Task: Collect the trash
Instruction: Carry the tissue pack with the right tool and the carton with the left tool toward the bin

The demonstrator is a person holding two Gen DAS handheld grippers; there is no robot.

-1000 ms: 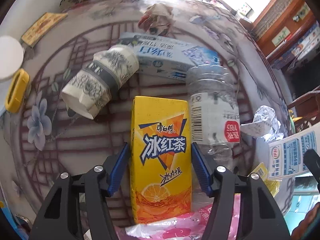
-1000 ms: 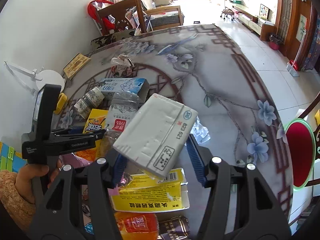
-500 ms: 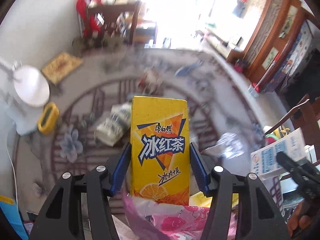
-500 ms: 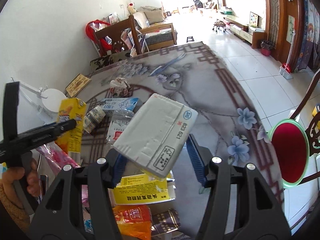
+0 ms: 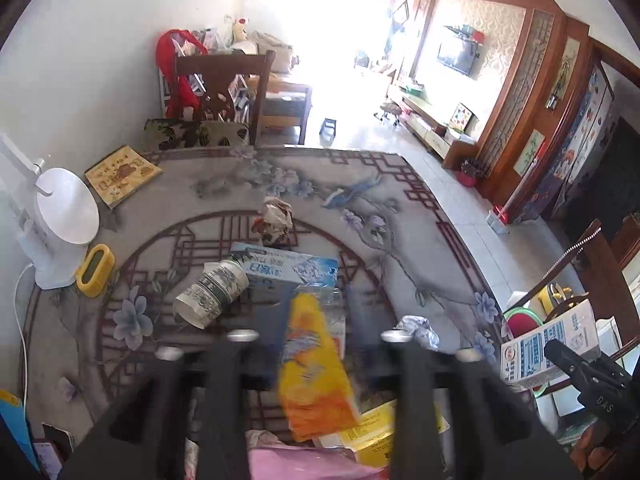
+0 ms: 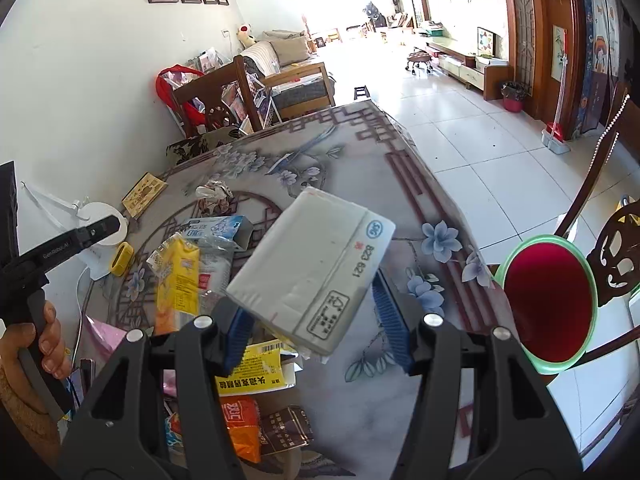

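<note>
My left gripper [image 5: 316, 320] is open high above the table. The yellow iced-tea carton [image 5: 316, 364] is loose between its jaws, blurred and tilted, touching neither; it also shows in the right wrist view [image 6: 178, 276] below the left gripper. My right gripper [image 6: 316, 308] is shut on a white milk carton [image 6: 312, 268], held above the table; the carton also shows in the left wrist view [image 5: 548, 344]. A pink bag [image 5: 304, 460] lies under the left gripper.
On the patterned table [image 5: 400, 216] lie a paper cup [image 5: 212, 296], a blue-white box [image 5: 288, 266], a clear bottle [image 6: 216, 264], crumpled paper [image 5: 276, 220], foil [image 5: 416, 328] and yellow wrappers [image 6: 256, 372]. A white lamp [image 5: 60, 216] stands left. A red-green bin [image 6: 548, 300] sits right.
The left gripper rose further, then opened; the yellow carton has slipped free and is dropping and tilting. The right gripper keeps holding the milk carton and rose slightly.
</note>
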